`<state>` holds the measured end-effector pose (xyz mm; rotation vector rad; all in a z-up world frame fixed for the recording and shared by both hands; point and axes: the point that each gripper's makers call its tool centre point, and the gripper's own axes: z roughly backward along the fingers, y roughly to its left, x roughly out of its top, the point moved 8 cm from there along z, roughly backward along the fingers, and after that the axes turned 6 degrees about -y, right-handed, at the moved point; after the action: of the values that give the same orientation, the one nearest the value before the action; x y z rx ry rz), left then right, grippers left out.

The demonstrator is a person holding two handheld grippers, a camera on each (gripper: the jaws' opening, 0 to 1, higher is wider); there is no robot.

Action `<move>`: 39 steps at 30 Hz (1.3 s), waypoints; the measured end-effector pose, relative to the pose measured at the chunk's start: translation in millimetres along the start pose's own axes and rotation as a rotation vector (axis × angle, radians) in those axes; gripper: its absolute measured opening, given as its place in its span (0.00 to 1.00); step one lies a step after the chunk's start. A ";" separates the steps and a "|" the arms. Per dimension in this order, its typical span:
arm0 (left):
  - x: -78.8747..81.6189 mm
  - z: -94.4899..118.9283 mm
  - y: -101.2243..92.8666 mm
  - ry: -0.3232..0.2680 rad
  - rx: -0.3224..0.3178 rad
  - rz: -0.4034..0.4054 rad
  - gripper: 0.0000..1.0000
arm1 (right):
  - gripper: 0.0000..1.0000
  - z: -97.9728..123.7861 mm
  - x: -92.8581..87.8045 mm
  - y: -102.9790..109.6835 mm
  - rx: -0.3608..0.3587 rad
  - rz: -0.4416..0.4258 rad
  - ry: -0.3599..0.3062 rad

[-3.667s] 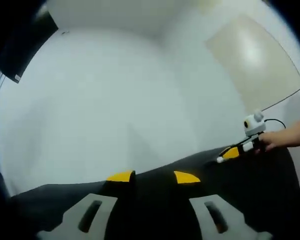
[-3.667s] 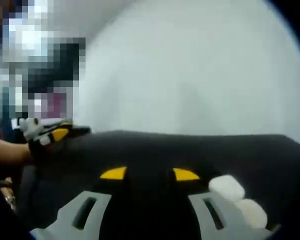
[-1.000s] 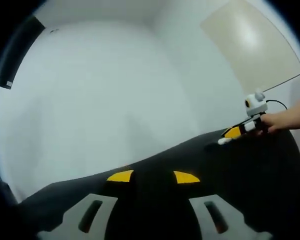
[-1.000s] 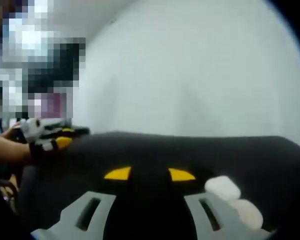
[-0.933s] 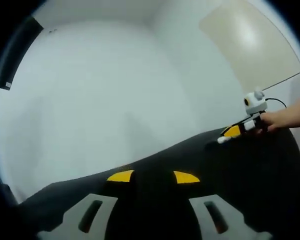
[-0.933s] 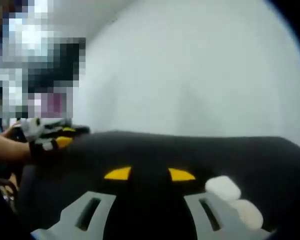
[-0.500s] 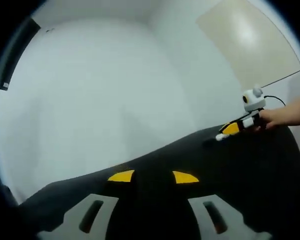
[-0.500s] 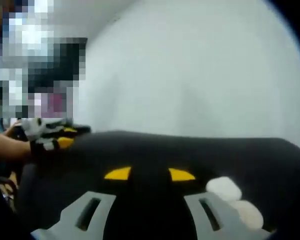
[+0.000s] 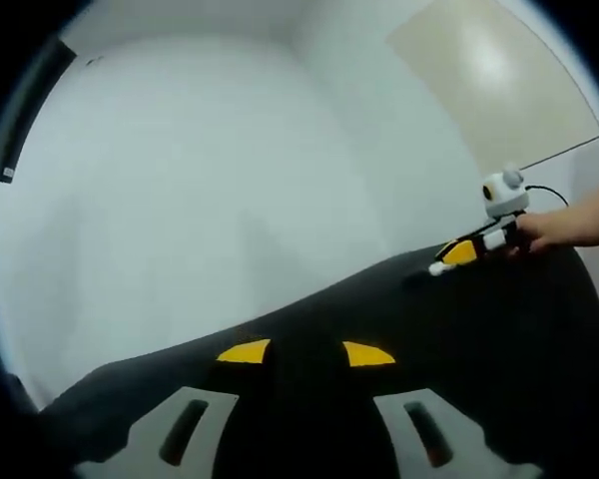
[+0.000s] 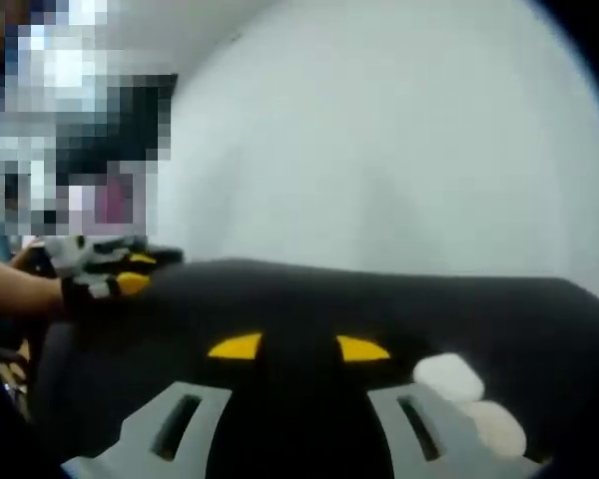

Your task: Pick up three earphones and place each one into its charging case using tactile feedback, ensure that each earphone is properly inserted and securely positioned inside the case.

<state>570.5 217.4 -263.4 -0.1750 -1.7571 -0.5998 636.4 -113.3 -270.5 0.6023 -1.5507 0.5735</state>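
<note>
My left gripper (image 9: 295, 353) hangs over the near edge of a black mat (image 9: 499, 339), jaws spread apart and holding nothing. My right gripper (image 10: 299, 347) is likewise released and empty, above the same mat (image 10: 309, 299). In the left gripper view the right gripper (image 9: 459, 253) appears toward the mat's far right edge, with my hand (image 9: 569, 225) behind it.

Two pale rounded objects (image 10: 466, 397) lie touching each other on the mat near its right edge, just beside my right-hand jaw in the right gripper view. I judge them to be charging cases, but they are blurred; I cannot tell open from closed, nor see any earphone.

Risks, as I judge them:
- With the earphones unlocated, a blind descent could knock them off the mat.
- The two cases touch; closing on one may shove the other toward the edge.
- The cases sit off my jaw line, so a straight closure would clip one at its corner and spin it.

Nothing stands on the mat between my jaws and the cases. Beyond the mat are a bare white wall (image 9: 200, 200) and a beige panel (image 9: 494, 85).
</note>
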 end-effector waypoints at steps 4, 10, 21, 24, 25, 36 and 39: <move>-0.5 -0.1 -1.2 0.006 -0.005 -0.007 0.23 | 0.29 -0.3 -0.1 0.4 0.002 0.004 0.002; -0.1 0.5 -1.9 0.009 -0.007 -0.009 0.23 | 0.29 -0.6 -0.3 1.5 0.004 0.013 0.008; 0.8 1.3 -4.3 0.014 -0.010 -0.015 0.23 | 0.29 -1.1 -0.4 2.3 0.007 0.021 0.014; 0.9 1.3 -5.0 0.015 -0.011 -0.017 0.23 | 0.29 -0.9 -0.4 2.3 0.007 0.022 0.015; 0.9 1.3 -5.1 0.016 -0.012 -0.018 0.23 | 0.29 -0.8 -0.4 2.4 0.007 0.023 0.015; 1.0 1.4 -6.8 0.022 -0.012 -0.020 0.23 | 0.29 -0.6 -0.1 2.0 0.009 0.021 0.012; 1.1 1.7 -6.8 0.021 -0.010 -0.020 0.23 | 0.29 -0.8 -0.6 2.5 0.010 0.025 0.016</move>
<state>565.9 212.1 -264.7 -0.1580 -1.7376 -0.6228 635.3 -110.9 -271.0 0.5859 -1.5428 0.6041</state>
